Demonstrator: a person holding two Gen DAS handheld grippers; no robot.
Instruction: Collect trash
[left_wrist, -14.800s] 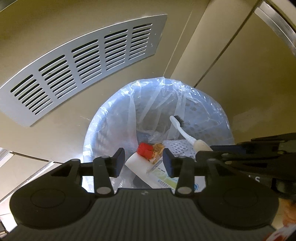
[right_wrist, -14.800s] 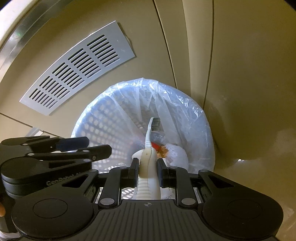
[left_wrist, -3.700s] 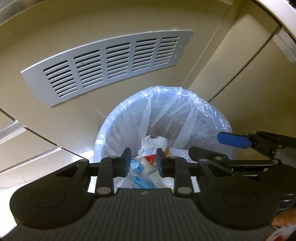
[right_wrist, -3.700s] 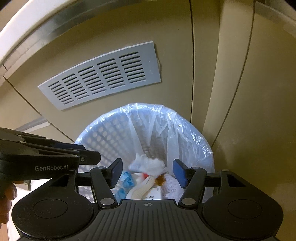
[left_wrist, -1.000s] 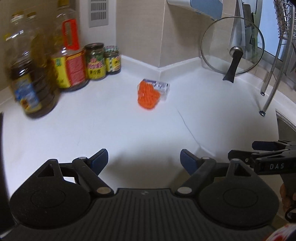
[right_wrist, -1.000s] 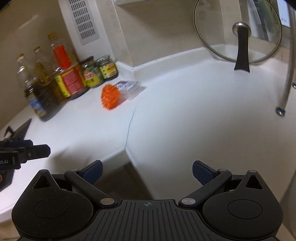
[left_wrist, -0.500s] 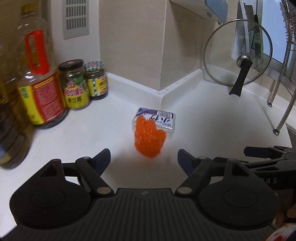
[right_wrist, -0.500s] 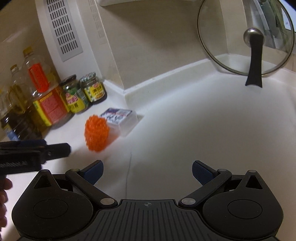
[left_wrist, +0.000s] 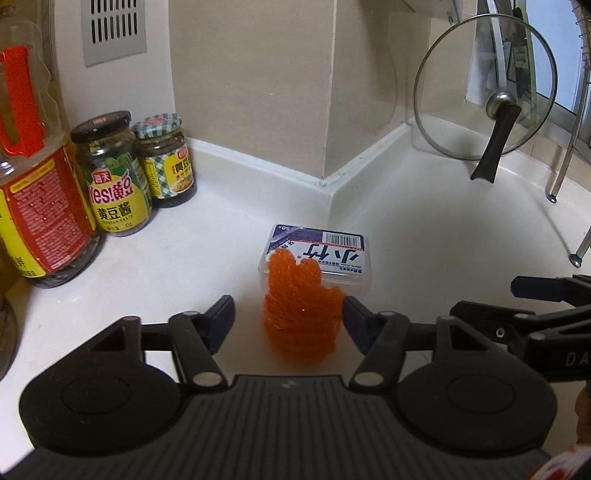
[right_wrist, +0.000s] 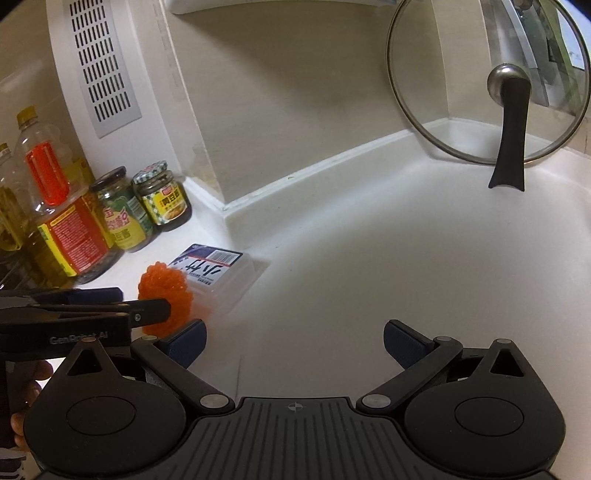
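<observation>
An orange mesh scrubber stands on the white counter, against a clear plastic box with a blue and white label. My left gripper is open, its two fingers on either side of the scrubber, not closed on it. The scrubber and box also show in the right wrist view, with the left gripper's fingers reaching across the scrubber. My right gripper is open and empty over bare counter, to the right of the box.
Two sauce jars and large oil bottles stand at the left against the wall. A glass pot lid leans at the back right. A rack's metal legs stand at the far right. A wall corner juts out behind the box.
Both grippers have moved closer to the counter corner. The left gripper's open fingers now sit on either side of the orange scrubber.
</observation>
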